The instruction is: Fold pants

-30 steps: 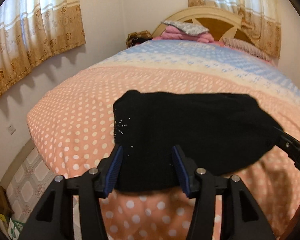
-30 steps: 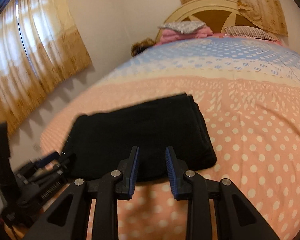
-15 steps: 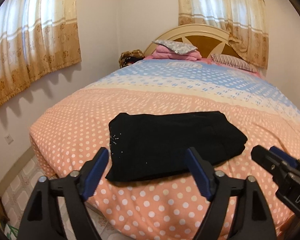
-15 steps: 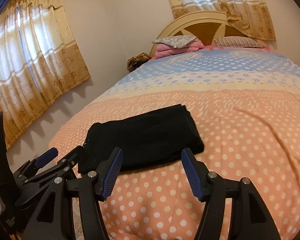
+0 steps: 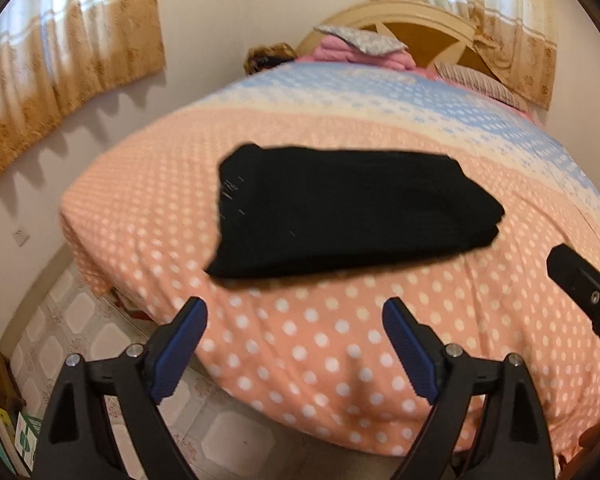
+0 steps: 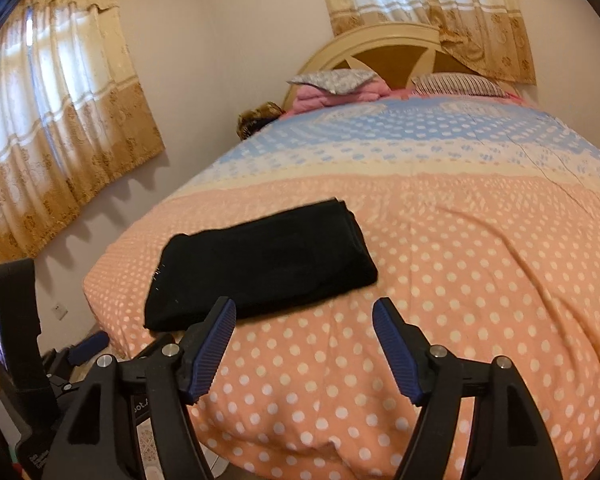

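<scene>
Polka-dot bedspread under folded, rectangular black pants

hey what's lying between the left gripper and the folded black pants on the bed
Only polka-dot bedspread. In the left wrist view, the open left gripper sits short of the black pants, with bare dotted fabric across the gap.
</scene>
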Tool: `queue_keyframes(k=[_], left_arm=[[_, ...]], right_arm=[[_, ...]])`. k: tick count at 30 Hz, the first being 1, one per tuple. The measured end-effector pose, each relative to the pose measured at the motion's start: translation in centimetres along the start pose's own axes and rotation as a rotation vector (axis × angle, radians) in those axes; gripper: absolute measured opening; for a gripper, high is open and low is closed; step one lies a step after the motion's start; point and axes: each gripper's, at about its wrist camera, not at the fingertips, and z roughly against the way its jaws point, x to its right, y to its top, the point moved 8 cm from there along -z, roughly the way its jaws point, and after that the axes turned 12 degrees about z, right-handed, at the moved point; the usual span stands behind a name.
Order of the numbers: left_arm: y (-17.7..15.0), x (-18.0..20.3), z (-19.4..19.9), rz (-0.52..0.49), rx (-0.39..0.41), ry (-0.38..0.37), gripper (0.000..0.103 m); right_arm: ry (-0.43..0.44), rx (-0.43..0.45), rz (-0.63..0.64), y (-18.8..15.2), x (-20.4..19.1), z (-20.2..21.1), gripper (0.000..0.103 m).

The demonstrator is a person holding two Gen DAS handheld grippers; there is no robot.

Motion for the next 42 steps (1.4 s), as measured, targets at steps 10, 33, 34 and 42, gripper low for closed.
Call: queue_keyframes(k=[10, 33, 34, 42], left_arm=[[0.0, 1.5, 0.7, -0.047, 0.015, -0.033, 0.092], [5.0, 0.9, 7.9, -0.039, 0.370, -0.016, 0.103], [4.9, 0.9, 8.0, -0.038, 0.370, -0.016, 0.103], [4.6, 1.2, 7.7, -0.046, 0.367, -0.012, 0.103]], right_arm=[[-0.072, -0.043, -0.005, -0.8, 0.7, 1.0, 0.072], [-0.169, 0.234, 0.089, 3.1, 0.0, 6.6, 0.082], [-0.167, 0.233, 0.089, 3.1, 0.0, 6.6, 0.082], [-0.171, 0.243, 0.084, 3.2, 0.3, 6.8, 0.082]])
